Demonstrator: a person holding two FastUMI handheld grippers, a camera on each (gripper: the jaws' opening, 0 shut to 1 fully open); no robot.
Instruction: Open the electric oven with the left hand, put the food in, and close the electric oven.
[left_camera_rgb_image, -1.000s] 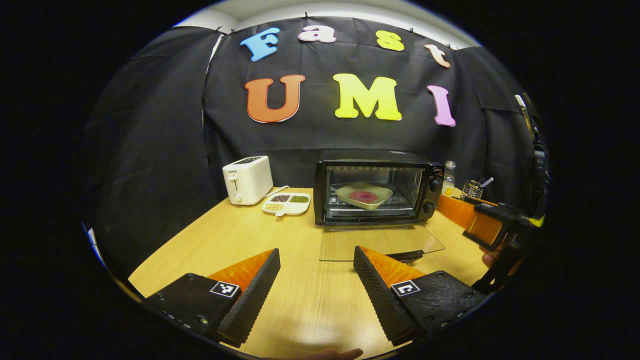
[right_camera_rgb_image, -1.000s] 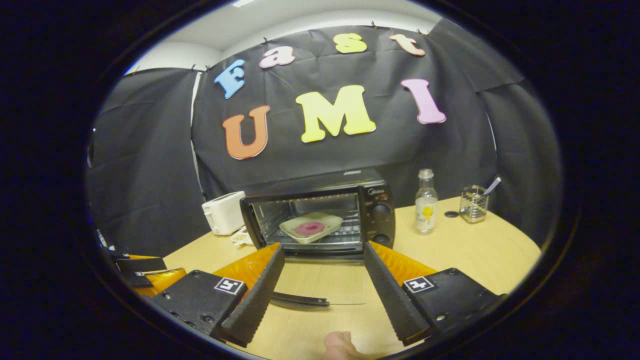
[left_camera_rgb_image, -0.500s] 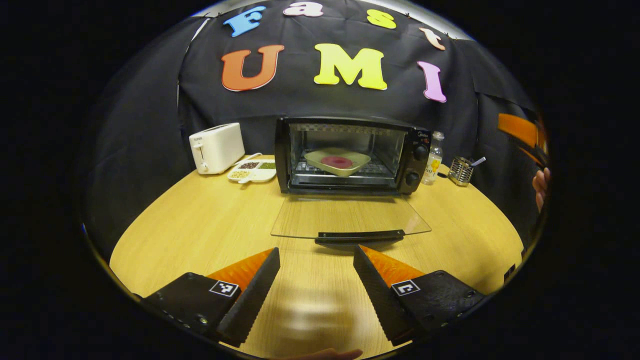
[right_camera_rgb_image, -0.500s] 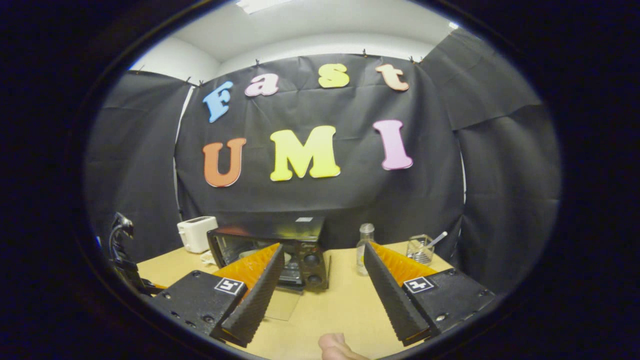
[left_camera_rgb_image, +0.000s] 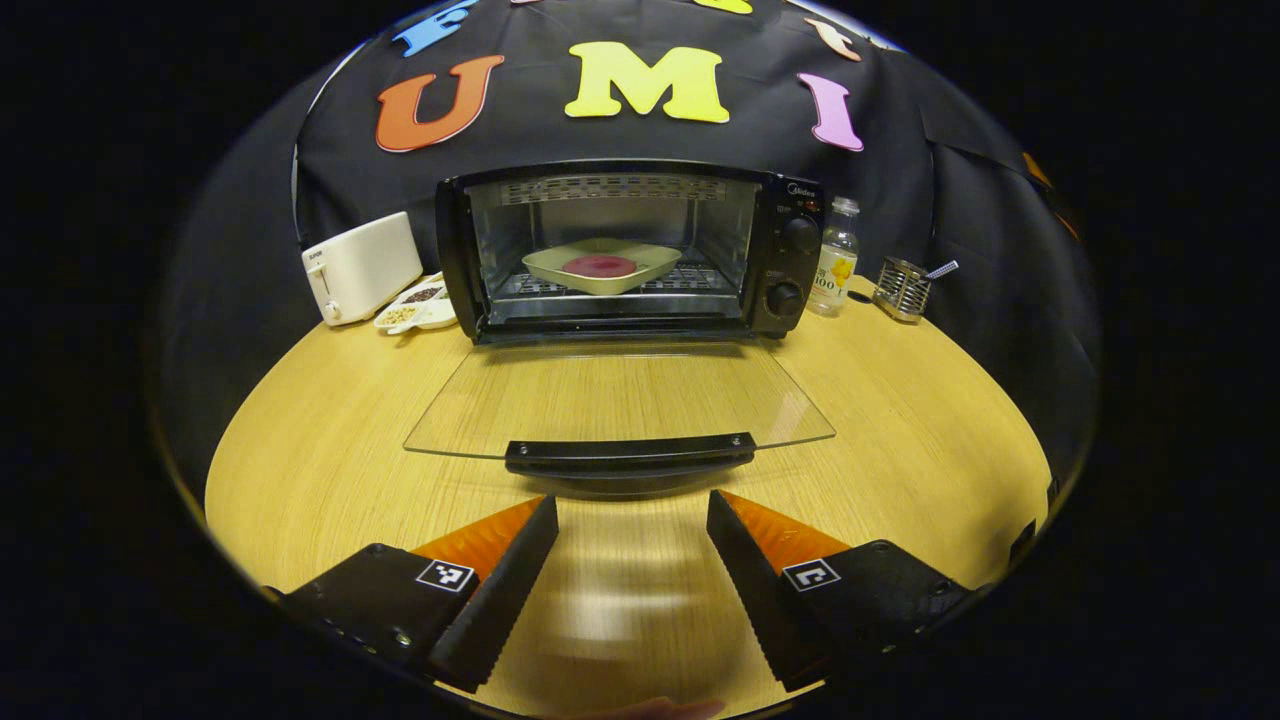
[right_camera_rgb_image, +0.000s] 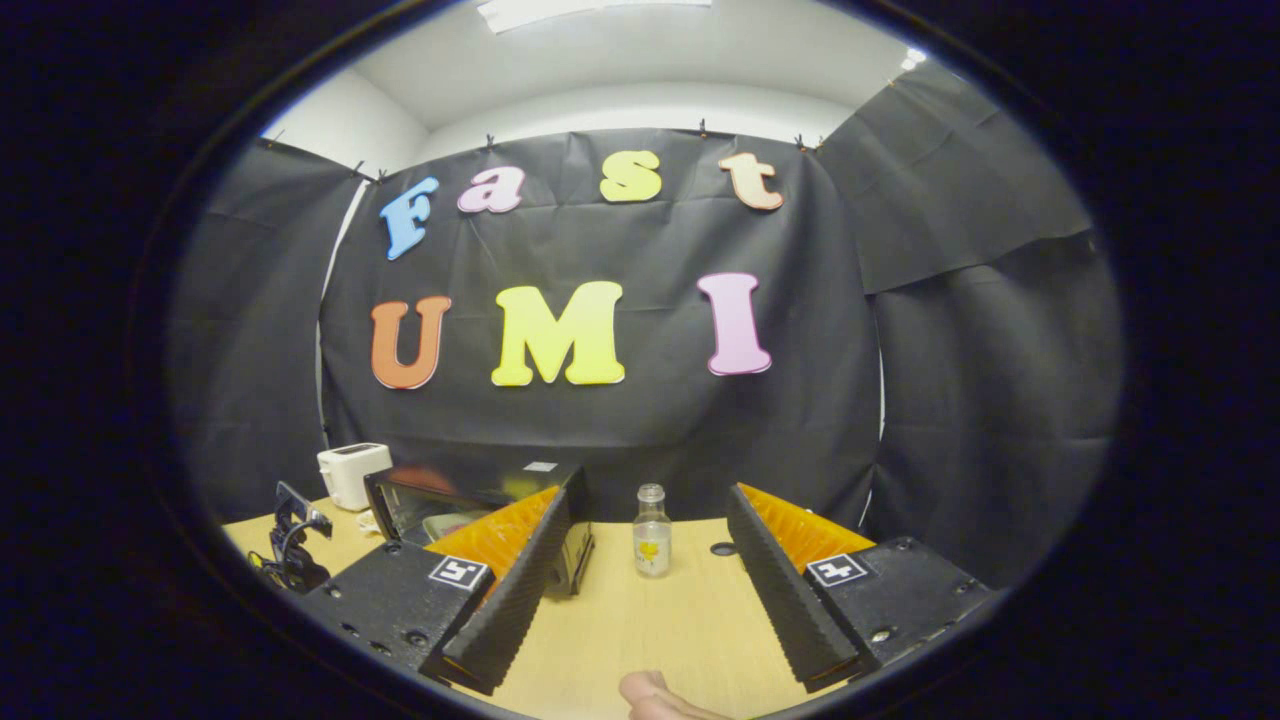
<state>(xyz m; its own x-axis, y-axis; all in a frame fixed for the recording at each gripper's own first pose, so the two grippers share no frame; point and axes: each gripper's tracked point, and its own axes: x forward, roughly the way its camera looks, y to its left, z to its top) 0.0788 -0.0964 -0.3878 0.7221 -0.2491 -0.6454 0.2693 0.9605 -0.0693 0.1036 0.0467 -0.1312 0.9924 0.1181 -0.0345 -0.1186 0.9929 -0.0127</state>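
Food (left_camera_rgb_image: 598, 265) already lies on its tray (left_camera_rgb_image: 600, 268) on the rack inside the electric oven (left_camera_rgb_image: 625, 250), whose glass door (left_camera_rgb_image: 618, 400) hangs fully open, level over the desk (left_camera_rgb_image: 330, 440), with the door handle (left_camera_rgb_image: 628, 455) just ahead of the left claw (left_camera_rgb_image: 632, 540). That claw is released, its fingers spread and holding nothing; the right claw (right_camera_rgb_image: 648, 560) is likewise spread and empty, raised off to the side and aimed past the oven's right end toward a small bottle (right_camera_rgb_image: 651, 530). Closing looks to be what remains. A lift from one end of the handle could let the fingers slip off the smooth bar and drop the door, or a hard swing could jolt the oven backward. A toaster (left_camera_rgb_image: 360, 267) and a divided snack dish (left_camera_rgb_image: 415, 310) stand left of the oven, a wire holder (left_camera_rgb_image: 903, 288) to its right; nothing lies between claw and handle.
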